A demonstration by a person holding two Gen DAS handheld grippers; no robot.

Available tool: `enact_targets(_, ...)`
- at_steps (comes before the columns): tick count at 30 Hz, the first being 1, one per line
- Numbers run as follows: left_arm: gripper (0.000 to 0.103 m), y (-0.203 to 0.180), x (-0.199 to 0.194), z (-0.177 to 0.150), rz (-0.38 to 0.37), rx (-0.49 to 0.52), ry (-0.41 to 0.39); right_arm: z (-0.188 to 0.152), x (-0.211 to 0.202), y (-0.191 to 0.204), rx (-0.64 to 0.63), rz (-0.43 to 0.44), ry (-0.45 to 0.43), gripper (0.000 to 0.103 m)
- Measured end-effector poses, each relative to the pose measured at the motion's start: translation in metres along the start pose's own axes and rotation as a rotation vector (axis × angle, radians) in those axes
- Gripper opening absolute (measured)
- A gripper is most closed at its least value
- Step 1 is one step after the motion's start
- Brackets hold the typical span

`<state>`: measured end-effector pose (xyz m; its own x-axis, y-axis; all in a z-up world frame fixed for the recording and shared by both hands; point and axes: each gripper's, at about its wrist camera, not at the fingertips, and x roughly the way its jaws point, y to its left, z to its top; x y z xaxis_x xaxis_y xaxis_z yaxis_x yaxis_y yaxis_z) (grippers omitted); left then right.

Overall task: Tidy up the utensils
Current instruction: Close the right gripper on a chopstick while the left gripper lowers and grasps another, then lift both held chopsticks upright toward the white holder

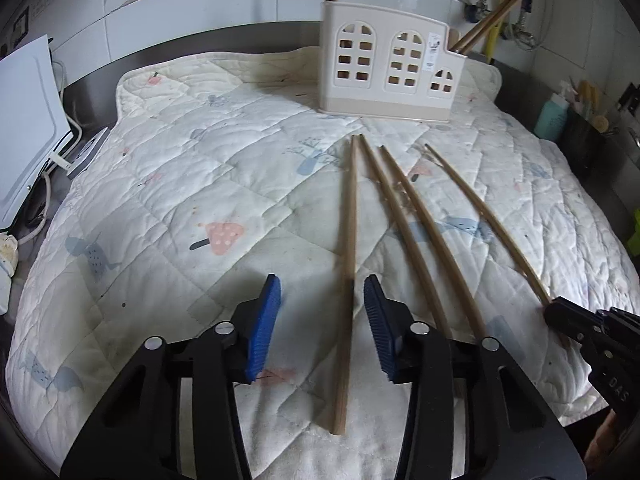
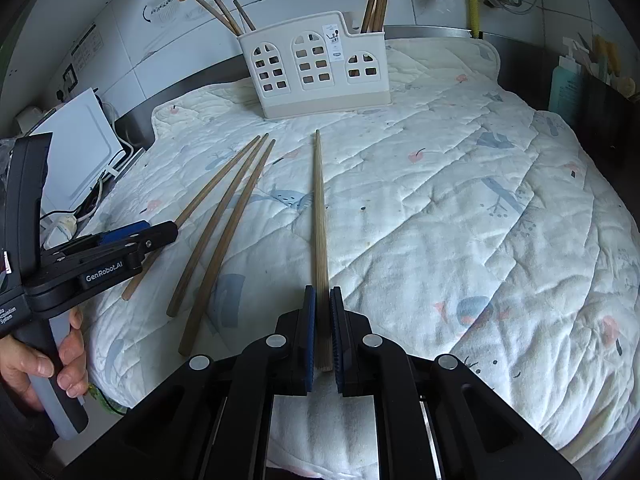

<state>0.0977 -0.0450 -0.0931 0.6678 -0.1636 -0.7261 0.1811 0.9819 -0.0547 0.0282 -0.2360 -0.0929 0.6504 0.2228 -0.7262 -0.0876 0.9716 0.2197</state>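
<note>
Four wooden chopsticks lie fanned out on a quilted mat (image 1: 180, 168). My left gripper (image 1: 322, 284) is open and straddles the leftmost chopstick (image 1: 349, 220), which lies close to the right blue pad (image 1: 380, 320) and well clear of the left one. My right gripper (image 2: 323, 292) is shut on the thick end of the rightmost chopstick (image 2: 320, 208), whose tip rests on the mat. The right gripper (image 1: 560, 312) also shows at the left wrist view's right edge. Two more chopsticks (image 1: 416, 232) lie between these. A cream utensil holder (image 2: 316, 68) with arched cut-outs stands at the back with chopsticks upright in it.
A white board (image 1: 28, 140) and cables sit off the mat's left edge. A teal bottle (image 1: 552, 116) and dark containers stand to the right. A tiled wall with a yellow hose (image 2: 474, 0) rises behind. A hand (image 2: 60, 360) grips the left gripper's handle.
</note>
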Motion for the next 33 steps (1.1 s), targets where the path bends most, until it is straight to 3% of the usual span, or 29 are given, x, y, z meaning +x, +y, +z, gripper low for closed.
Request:
enact_targets(5,0.026,-0.004,-0.001,-0.006,-0.096,0.017,-0.003,-0.001,0.0,0.001,-0.001,-0.005,-0.002,0.007)
enact_targets(8,0.025,-0.004,0.001,-0.009,-0.128,0.012,0.008,-0.001,0.0,0.001,-0.001,-0.005,-0.003,0.007)
enact_targets(12,0.024,-0.002,0.002,-0.009,-0.132,0.02,0.016,-0.001,0.0,0.002,-0.01,-0.011,-0.005,0.007)
enact_targets(19,0.007,0.006,-0.001,-0.006,-0.113,0.02,0.023,0.002,-0.008,0.008,-0.039,-0.04,-0.031,0.007)
enact_targets(28,0.007,0.017,-0.024,0.004,-0.139,0.039,-0.055,0.026,-0.048,0.019,-0.1,-0.062,-0.156,0.007)
enact_targets(31,0.007,0.018,-0.024,0.003,-0.211,0.018,-0.028,0.033,-0.055,0.024,-0.117,-0.063,-0.181,0.007)
enact_targets(33,0.011,0.015,-0.023,-0.001,-0.202,0.031,-0.018,0.034,-0.056,0.026,-0.121,-0.062,-0.185,0.007)
